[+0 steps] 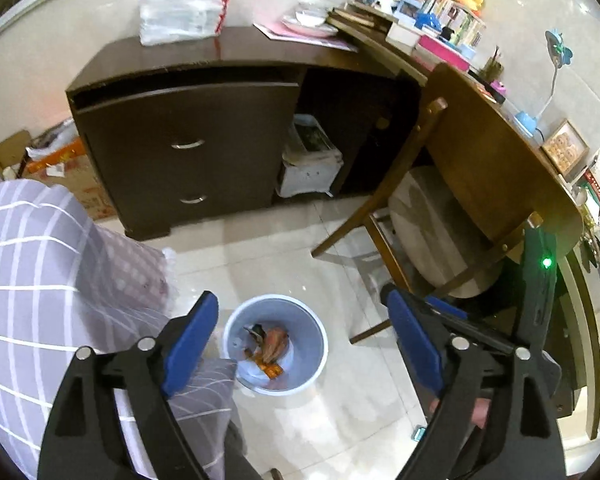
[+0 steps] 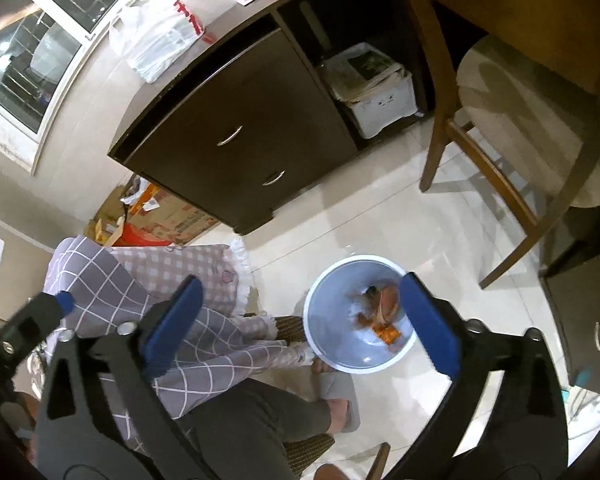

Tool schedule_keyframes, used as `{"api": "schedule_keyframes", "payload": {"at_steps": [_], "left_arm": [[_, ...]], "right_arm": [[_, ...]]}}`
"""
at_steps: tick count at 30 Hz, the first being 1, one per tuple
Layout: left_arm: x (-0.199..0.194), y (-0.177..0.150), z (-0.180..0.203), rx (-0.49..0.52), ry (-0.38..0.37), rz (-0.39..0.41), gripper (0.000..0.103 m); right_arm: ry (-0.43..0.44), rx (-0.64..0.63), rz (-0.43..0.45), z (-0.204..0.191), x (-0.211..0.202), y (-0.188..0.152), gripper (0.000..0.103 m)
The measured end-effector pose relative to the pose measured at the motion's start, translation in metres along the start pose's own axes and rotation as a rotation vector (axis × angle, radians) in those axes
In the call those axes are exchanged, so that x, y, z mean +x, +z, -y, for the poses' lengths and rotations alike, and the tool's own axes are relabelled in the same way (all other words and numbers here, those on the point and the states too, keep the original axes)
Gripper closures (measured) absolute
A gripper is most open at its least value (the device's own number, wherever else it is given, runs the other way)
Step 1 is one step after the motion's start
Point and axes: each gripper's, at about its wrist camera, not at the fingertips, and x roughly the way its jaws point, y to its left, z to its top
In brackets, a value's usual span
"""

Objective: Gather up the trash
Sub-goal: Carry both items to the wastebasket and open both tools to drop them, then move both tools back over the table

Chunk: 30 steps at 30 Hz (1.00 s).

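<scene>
A: As both grippers hang above the round pale blue plastic bin (image 1: 275, 346) on the glossy cream floor tiles (image 1: 340, 420), how much of the collecting is done, do you think?

B: A good part, I would say. Inside the bin lies a heap of orange and brown wrappers (image 1: 269, 347), and nothing is between the fingers now. The left gripper (image 1: 302, 346) stands wide apart and empty, and the right gripper (image 2: 300, 322) is spread just as wide, also holding nothing.

A: So the trash is already in the bin?

B: That is how it looks: the wrappers rest on the bottom, well below the rim.

A: What is left?

B: I cannot tell for sure. A white plastic bag (image 1: 182, 4) lies on the dark brown wooden counter (image 1: 188, 136), but whether it is trash is not clear. I see no loose litter on the floor near the bin.
</scene>
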Motion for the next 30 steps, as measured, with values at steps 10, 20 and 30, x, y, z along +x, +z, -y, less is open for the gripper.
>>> {"api": "schedule_keyframes", "payload": {"at_steps": [10, 20, 30], "left_arm": [[-0.069, -0.007, -0.002, 0.049, 0.066, 0.139, 0.011], [-0.151, -0.019, -0.027, 0.019, 0.120, 0.285, 0.010], [-0.223, -0.046, -0.076, -0.073, 0.176, 0.396, 0.009]], "right_arm": [[-0.013, -0.054, 0.103, -0.040, -0.050, 0.002, 0.006], [0.074, -0.194, 0.211, -0.124, -0.113, -0.007, 0.006], [0.174, -0.346, 0.230, -0.207, -0.136, -0.031, 0.006]]}}
